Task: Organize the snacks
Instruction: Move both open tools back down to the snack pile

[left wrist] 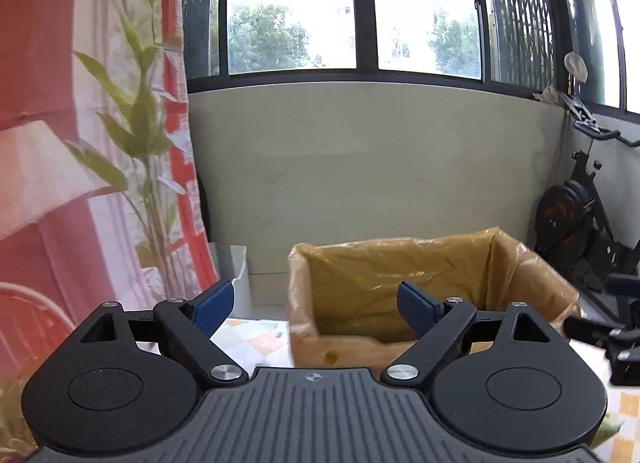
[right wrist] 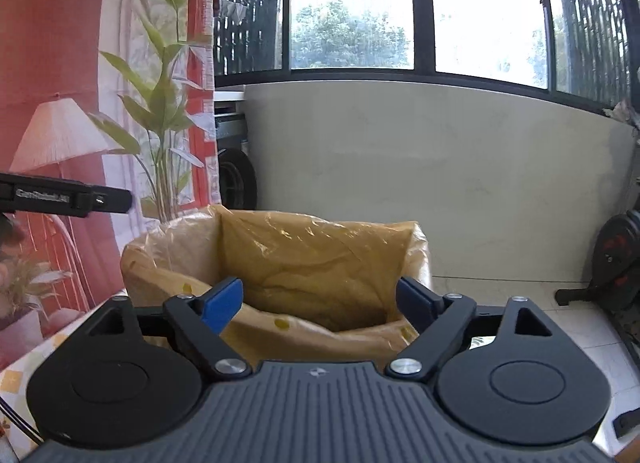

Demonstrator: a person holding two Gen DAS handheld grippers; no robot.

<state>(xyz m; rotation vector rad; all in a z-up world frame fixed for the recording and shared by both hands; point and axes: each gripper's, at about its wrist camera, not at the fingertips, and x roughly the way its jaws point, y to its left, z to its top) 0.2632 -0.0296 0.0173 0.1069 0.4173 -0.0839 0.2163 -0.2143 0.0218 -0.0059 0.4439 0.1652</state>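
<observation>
Right past both grippers sits the main thing: a cardboard box [right wrist: 256, 343] lined with a yellowish plastic bag [right wrist: 312, 263], the film folded out over the rim and crinkled along the inside walls. From the right wrist view you look down into it a bit, and honestly all I can make out inside is the liner itself; the bottom is hidden by the near wall, so can't say if any snacks are in there. The near wall of the box has a few small yellow spots on it.

The left gripper [left wrist: 318, 305] has its blue-padded fingers spread wide with nothing between them, and it sits off to the left of the box, over a checkered tablecloth [left wrist: 248, 339]. The right gripper [right wrist: 320, 301] is spread wide too, empty, lined up pretty much straight at the box opening. You can also see the left one's black arm poking in at the left edge of the right wrist view.

Behind the box is a plain grey wall [right wrist: 440, 183] under a big window [right wrist: 352, 23], a curtain with a printed plant and lamp [right wrist: 60, 135] on the left, and an exercise bike [left wrist: 580, 223] to the right.
</observation>
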